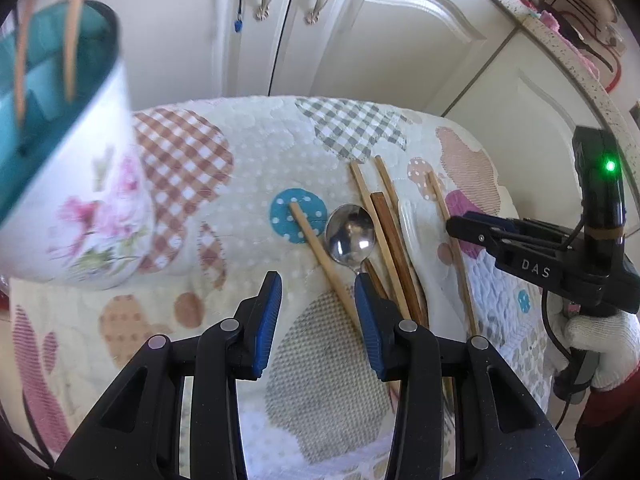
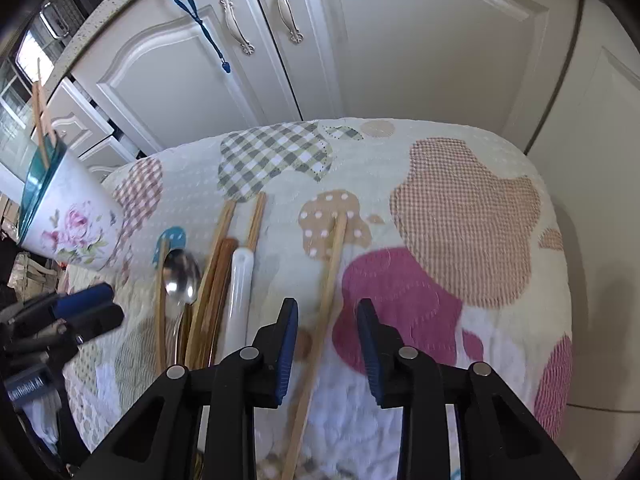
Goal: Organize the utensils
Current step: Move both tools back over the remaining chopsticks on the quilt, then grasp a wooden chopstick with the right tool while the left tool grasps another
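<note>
Nearest in the left wrist view, the left tool (image 1: 316,312) is seen with its pads apart, nothing between them; its right pad lies at the neck of the spoon (image 1: 350,236). In the right wrist view, the right tool (image 2: 327,332) is held with its pads apart too, and a lone chopstick (image 2: 332,280) runs up between them; no pad is seen pressing on it.

The spoon serves as landmark. It lies bowl up on the quilted cloth (image 1: 248,152) covering the table. Just left of the spoon a pale chopstick (image 1: 320,256) lies slanted. Just right of the spoon a bundle of chopsticks (image 1: 384,216), some pale and one dark, is packed close, with a white spoon handle (image 2: 240,280) beside it. The lone chopstick is set apart, further right of the spoon.

Well left of the spoon and further back, a floral holder (image 1: 80,200) with a teal rim stands, two chopsticks already in it. White cabinet doors (image 1: 380,40) close the scene behind.

The chopsticks are judged light, stiff and thin, apt to roll or pivot if pinched near an end; a grip near the middle is advised. The steel spoon is judged smooth and slippery, best taken at its handle. The white piece may be ceramic and fragile.
</note>
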